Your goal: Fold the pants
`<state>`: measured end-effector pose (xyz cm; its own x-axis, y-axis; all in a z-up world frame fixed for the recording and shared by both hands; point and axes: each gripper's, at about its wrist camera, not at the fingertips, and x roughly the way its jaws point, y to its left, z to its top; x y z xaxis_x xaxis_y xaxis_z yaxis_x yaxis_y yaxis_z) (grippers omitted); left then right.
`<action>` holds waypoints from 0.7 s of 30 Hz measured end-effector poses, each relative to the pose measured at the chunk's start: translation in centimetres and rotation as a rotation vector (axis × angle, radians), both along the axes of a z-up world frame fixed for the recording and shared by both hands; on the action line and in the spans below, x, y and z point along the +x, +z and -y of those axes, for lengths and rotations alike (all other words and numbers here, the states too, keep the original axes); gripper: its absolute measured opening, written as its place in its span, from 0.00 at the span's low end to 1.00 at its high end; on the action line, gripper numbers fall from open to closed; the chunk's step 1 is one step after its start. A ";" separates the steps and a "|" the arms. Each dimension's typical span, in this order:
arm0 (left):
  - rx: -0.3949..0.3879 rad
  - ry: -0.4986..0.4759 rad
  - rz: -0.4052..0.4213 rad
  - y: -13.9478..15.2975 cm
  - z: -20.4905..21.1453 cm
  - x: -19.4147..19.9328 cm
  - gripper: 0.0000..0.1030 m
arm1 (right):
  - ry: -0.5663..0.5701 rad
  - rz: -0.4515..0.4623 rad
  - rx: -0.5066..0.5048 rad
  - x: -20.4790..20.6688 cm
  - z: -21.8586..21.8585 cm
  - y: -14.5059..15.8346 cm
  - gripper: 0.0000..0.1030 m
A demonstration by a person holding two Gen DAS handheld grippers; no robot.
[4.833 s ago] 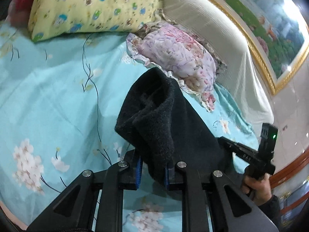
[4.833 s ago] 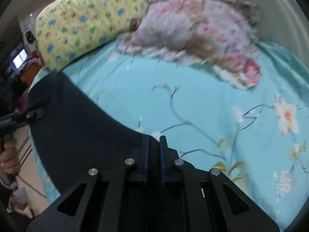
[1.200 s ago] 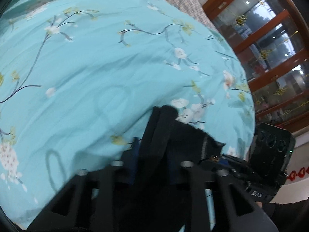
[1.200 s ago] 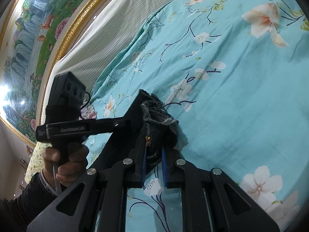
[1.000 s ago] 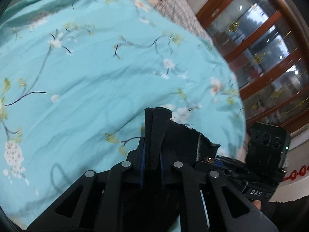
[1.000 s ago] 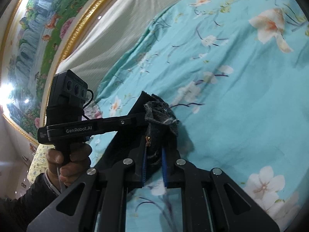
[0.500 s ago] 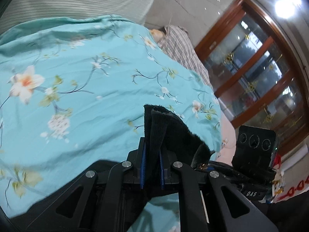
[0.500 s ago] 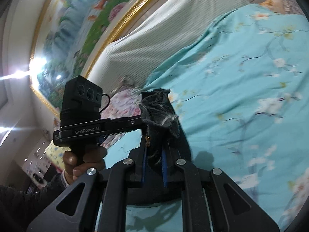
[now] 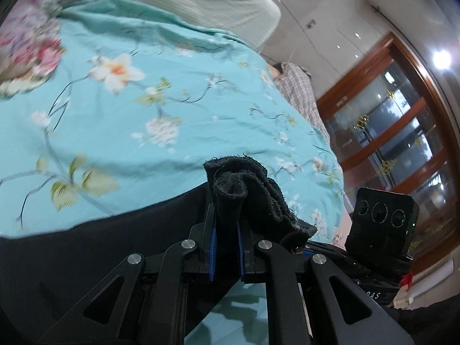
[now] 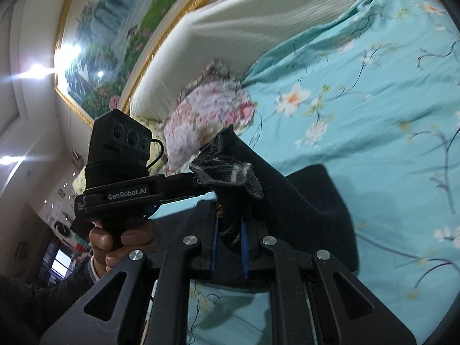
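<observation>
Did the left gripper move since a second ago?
Yes. The left gripper, clamping the pants, swung toward the headboard, now visible above the sheet.

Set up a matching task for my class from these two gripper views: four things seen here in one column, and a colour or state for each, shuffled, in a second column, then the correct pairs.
Column 1
1. pants
2. bedsheet
3. left gripper
4. headboard

Column 2
A. turquoise with a flower print
B. cream, ribbed
C. black, bunched and partly lifted off the bed
D. shut on dark fabric

Pairs: 1-C, 2-A, 3-D, 4-B
</observation>
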<state>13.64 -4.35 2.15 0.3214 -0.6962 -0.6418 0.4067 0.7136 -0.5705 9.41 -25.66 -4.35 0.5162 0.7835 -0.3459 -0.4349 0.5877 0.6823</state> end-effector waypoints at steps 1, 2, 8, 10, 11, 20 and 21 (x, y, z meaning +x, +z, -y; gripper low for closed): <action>-0.003 0.010 -0.009 -0.5 -0.5 -0.1 0.10 | 0.009 -0.006 -0.009 0.1 -0.5 -0.2 0.14; -0.006 0.016 -0.016 -0.9 -0.8 -0.2 0.10 | 0.017 -0.013 -0.018 0.1 -0.9 -0.5 0.14; -0.009 0.055 -0.055 -3.5 -2.5 -0.6 0.10 | 0.064 -0.047 -0.073 0.3 -2.6 -1.9 0.14; -0.007 0.068 -0.070 -4.3 -3.0 -0.8 0.11 | 0.080 -0.058 -0.095 0.5 -3.3 -2.4 0.16; -0.003 0.078 -0.078 -4.8 -3.3 -0.8 0.11 | 0.087 -0.065 -0.106 0.6 -3.6 -2.6 0.16; 0.006 0.138 -0.112 -6.7 -5.6 -2.1 0.09 | 0.115 -0.110 -0.182 0.7 -5.5 -4.4 0.23; 0.004 0.145 -0.114 -6.8 -5.8 -2.3 0.09 | 0.119 -0.113 -0.184 0.7 -5.6 -4.4 0.24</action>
<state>11.36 1.49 -4.65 0.3433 -0.6455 -0.6822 0.2323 0.7622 -0.6043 10.12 -20.02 -8.80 0.3738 0.7552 -0.5385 -0.4359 0.6555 0.6166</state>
